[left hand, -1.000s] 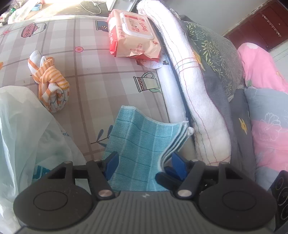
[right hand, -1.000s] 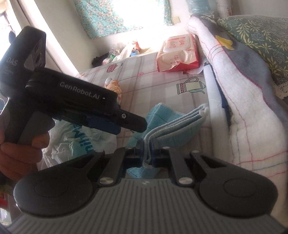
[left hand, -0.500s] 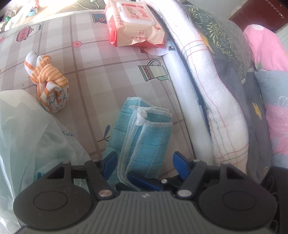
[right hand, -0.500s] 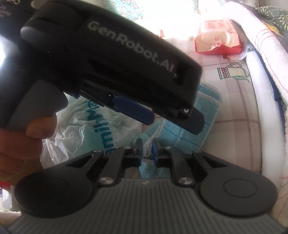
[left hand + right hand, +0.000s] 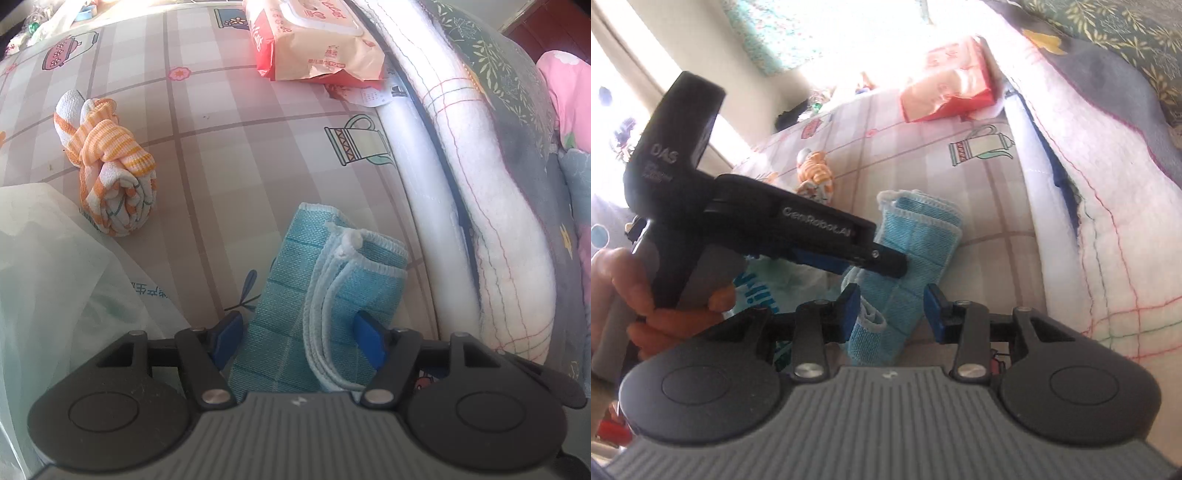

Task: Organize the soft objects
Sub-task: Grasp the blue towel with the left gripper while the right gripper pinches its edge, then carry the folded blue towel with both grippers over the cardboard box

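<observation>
At the bottom of the left wrist view the left gripper points steeply down over the folded light-blue woven cloth with pale stitched edges. Its blue fingers stand apart on either side of the cloth, which lies between them; whether the pads press on it cannot be told. The cloth lies lower centre of the frame on the checked plastic table cover printed with teapots and jugs.

In the right wrist view the right gripper sits at the bottom, its jaws having just been opening. The lower end of the cloth lies between the blue fingers, the left one brushing a fold and the right one clear of it. A hand at the left edge holds the black left gripper body, whose tip rests on the cloth.

At the left of the left wrist view lies a crumpled translucent white plastic bag with teal lettering. Farther up left is a knotted orange-and-white striped cloth roll. Along the right runs a thick white quilted blanket with coloured stitching, with a dark leaf-print cover above it. At the top centre lies a red and cream pack of wet wipes.
</observation>
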